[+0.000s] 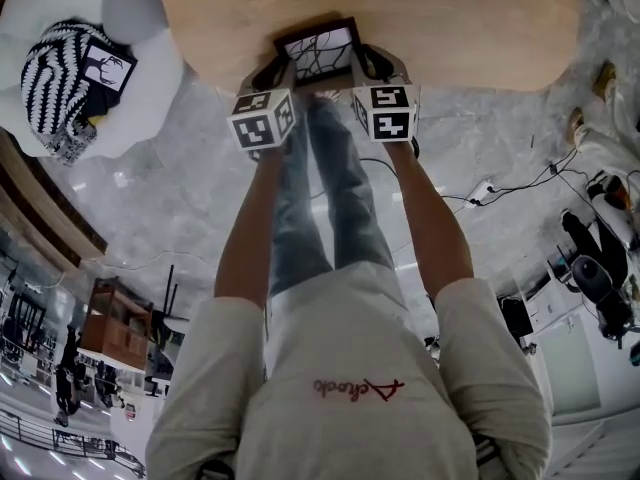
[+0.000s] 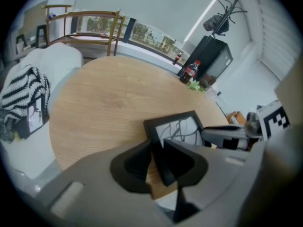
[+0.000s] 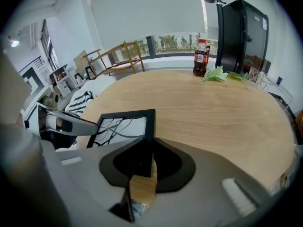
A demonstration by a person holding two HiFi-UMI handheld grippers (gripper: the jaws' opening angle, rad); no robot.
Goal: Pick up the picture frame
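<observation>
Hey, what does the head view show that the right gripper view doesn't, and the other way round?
Only the head view: the person's jeans and shirt. Only the right gripper view: a cola bottle, green leaves and a black cabinet. Both: the picture frame on the wooden table.

Only a red script logo on the person's shirt shows, its letters unreadable.

Bright, even daylight; we trace it to windows behind table. Shadows soft, faint. We note heavy fisheye bending and black corners in both gripper views; left gripper, right gripper soft-focused up close; far room sharper.
</observation>
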